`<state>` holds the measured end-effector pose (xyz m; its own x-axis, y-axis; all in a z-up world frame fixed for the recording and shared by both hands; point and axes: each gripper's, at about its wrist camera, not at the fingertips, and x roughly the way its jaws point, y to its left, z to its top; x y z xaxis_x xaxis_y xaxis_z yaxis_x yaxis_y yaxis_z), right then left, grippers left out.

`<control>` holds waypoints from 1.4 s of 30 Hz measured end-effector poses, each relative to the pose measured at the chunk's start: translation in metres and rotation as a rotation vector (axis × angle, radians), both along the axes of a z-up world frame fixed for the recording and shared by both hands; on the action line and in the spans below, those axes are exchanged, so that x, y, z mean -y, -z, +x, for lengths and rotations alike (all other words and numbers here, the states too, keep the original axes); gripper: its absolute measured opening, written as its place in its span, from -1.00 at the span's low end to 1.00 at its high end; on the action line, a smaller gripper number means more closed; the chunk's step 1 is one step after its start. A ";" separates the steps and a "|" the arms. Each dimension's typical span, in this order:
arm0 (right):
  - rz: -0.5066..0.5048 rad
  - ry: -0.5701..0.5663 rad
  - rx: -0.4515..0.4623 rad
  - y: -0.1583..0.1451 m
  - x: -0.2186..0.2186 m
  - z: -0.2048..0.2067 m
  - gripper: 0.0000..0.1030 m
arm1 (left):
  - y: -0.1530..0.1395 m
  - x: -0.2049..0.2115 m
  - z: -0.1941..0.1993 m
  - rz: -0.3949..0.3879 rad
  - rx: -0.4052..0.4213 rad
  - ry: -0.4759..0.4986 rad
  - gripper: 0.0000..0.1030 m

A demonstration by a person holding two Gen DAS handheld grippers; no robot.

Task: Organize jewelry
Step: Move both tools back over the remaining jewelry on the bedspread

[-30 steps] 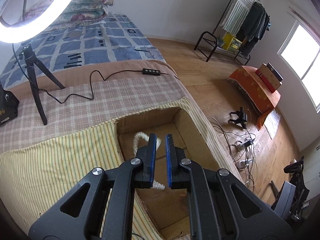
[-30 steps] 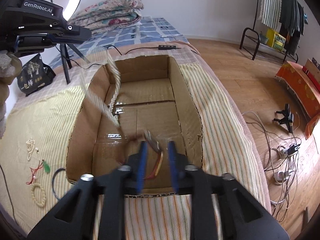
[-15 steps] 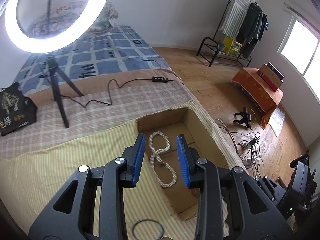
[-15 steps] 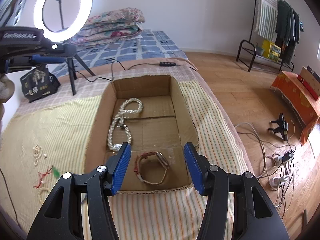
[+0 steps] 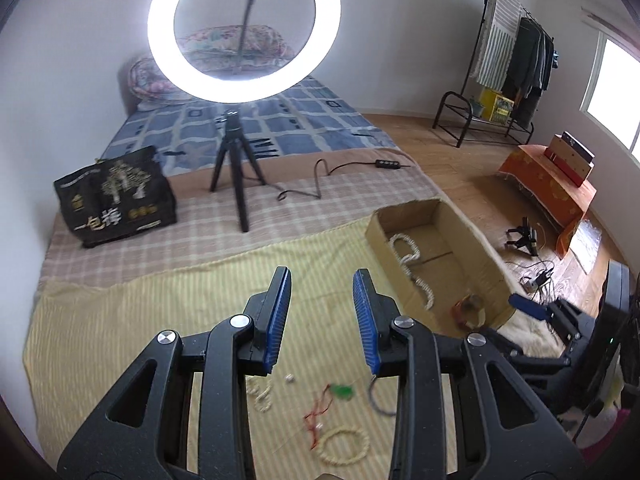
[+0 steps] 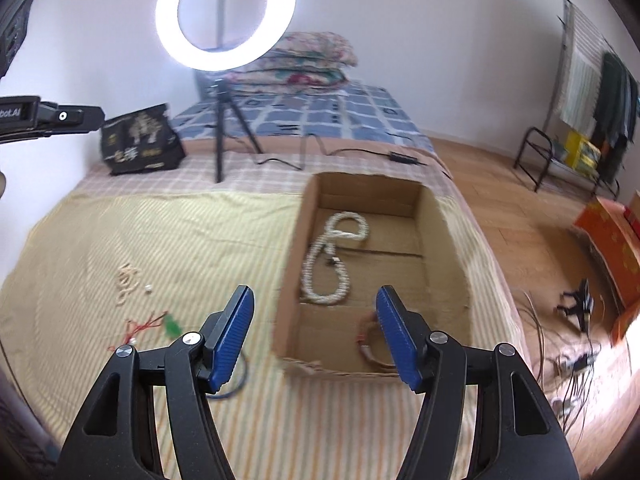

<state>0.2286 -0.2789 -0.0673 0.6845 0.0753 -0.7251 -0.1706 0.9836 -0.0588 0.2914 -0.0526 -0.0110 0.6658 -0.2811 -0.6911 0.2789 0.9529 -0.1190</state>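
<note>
A cardboard box (image 6: 294,264) (image 5: 382,246) sits on the striped cloth and holds a long white bead necklace (image 6: 326,258) (image 5: 412,268) and a brown watch (image 6: 366,344) (image 5: 468,308). My right gripper (image 6: 314,328) is open and empty above the box's near left corner. My left gripper (image 5: 322,316) is open and empty above loose pieces on the cloth: a small cream bead strand (image 5: 260,394) (image 6: 126,280), a red cord with a green pendant (image 5: 328,400) (image 6: 150,326), a cream bead bracelet (image 5: 344,446) and a dark ring bangle (image 5: 378,398) (image 6: 236,380).
A ring light on a black tripod (image 5: 236,148) (image 6: 222,120) stands behind the cloth, with a black bag (image 5: 114,196) (image 6: 140,140) to its left and a cable with a controller (image 5: 386,165). The bed edge drops to a wood floor (image 6: 532,248) on the right.
Both grippers opened and let go of the necklace and the watch into the box, then pulled back and up. The left gripper swung left over the loose jewelry.
</note>
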 end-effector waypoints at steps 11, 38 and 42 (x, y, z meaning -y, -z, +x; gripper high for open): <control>-0.024 -0.183 -0.041 0.016 -0.067 -0.011 0.23 | 0.052 -0.081 -0.034 -0.037 -0.089 -0.108 -0.39; -0.026 -0.371 -0.309 0.099 -0.112 0.020 0.04 | 0.180 -0.090 0.005 -0.184 -0.414 -0.115 -0.39; -0.025 -0.378 -0.319 0.102 -0.114 0.023 0.03 | 0.185 -0.085 0.011 -0.195 -0.429 -0.116 -0.39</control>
